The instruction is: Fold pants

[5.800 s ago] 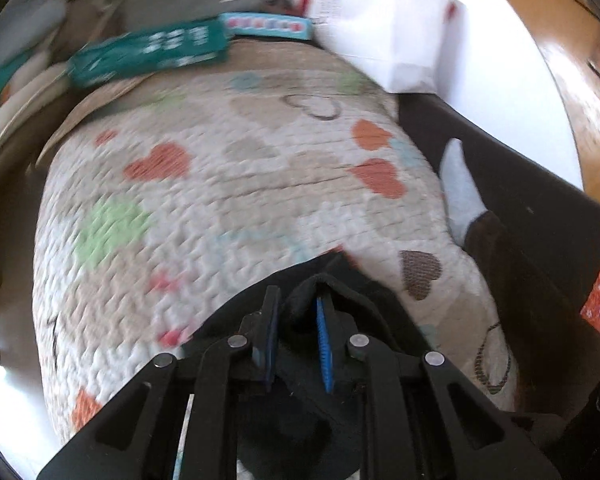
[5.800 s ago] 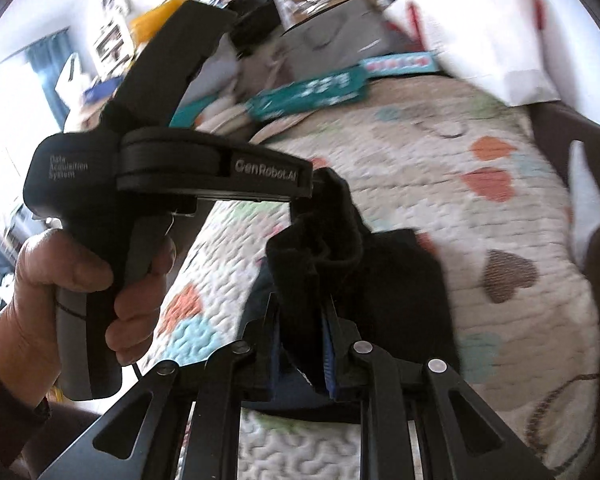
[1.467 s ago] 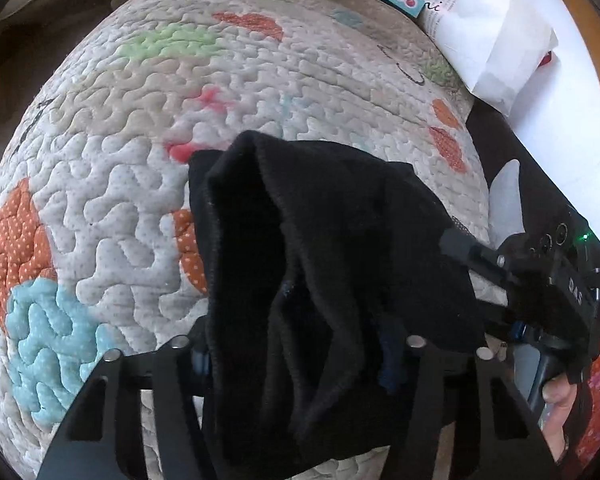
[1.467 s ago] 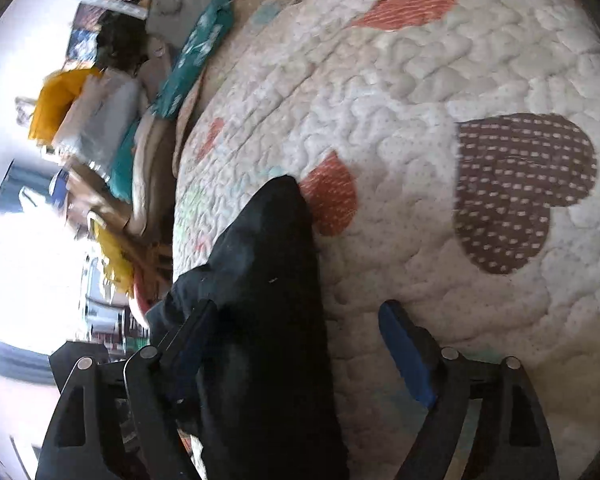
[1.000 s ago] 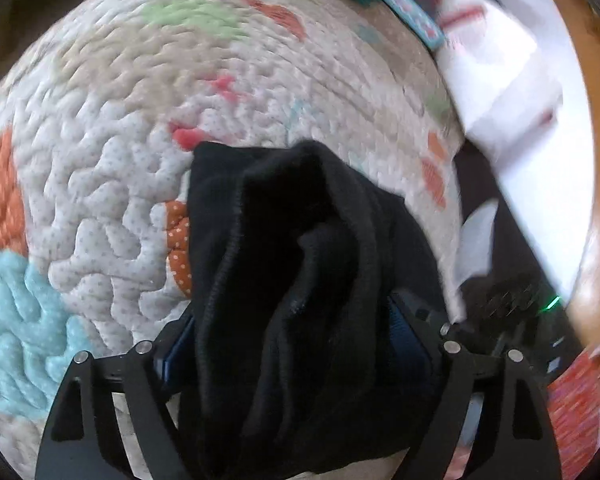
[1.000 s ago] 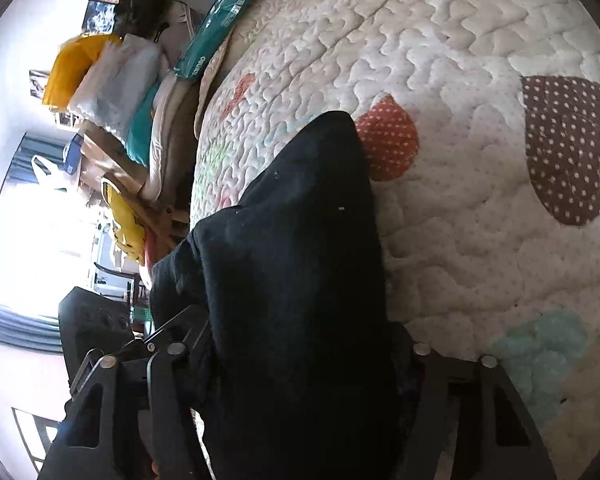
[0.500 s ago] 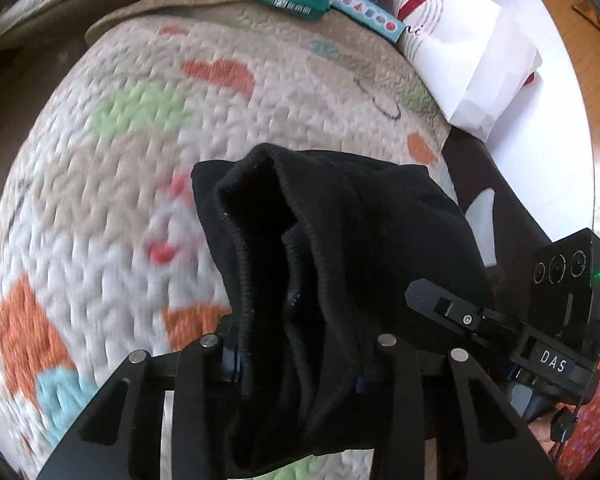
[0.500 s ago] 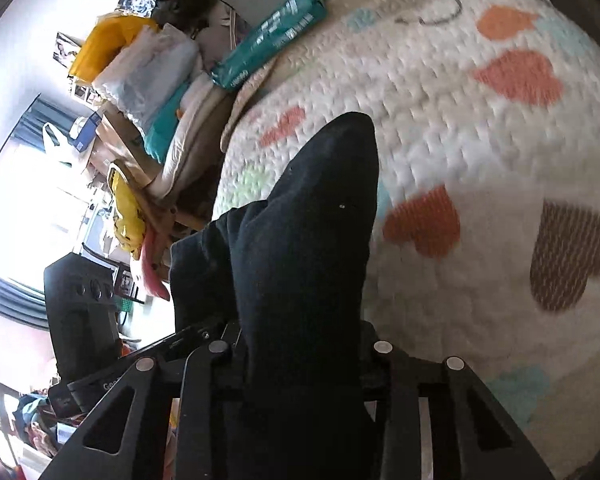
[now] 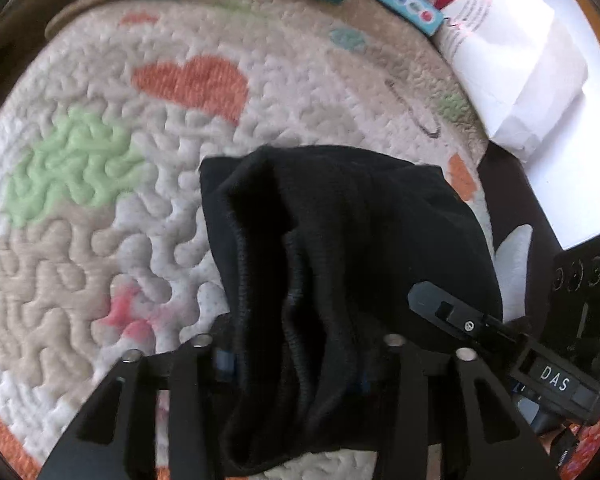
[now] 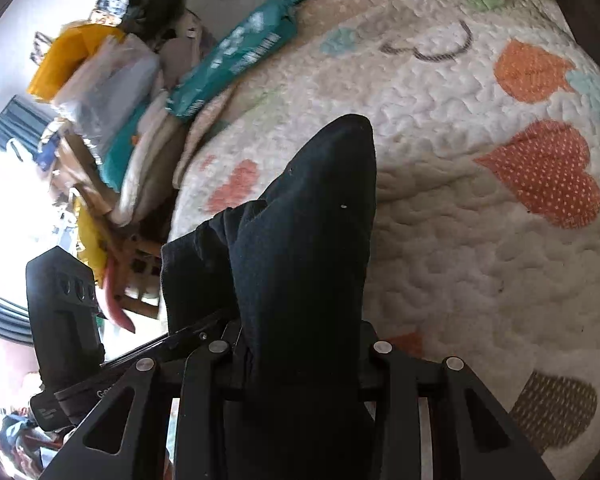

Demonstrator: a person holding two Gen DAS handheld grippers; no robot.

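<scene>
The black pants [image 9: 340, 248] are bunched into a thick fold over a quilted bedspread with coloured hearts [image 9: 100, 208]. My left gripper [image 9: 296, 364] is shut on the near edge of the fold, which hides its fingertips. My right gripper [image 10: 300, 340] is shut on the other side of the same bundle [image 10: 312, 240], which rises in a peak between its jaws. The right gripper's body shows at the right of the left wrist view [image 9: 540, 372]. The left gripper's body shows at the left of the right wrist view [image 10: 64, 304].
A white paper bag [image 9: 512, 56] and teal packets [image 10: 236, 60] lie at the far end of the bed. Piled cloths and bags [image 10: 100, 80] stand beside the bed on the left. A person's white sock [image 9: 514, 264] shows at the bed's right side.
Both grippers were open around the folded pants a second ago and have shut on them. The bundle has lifted off the quilt and both views now look farther up the bed.
</scene>
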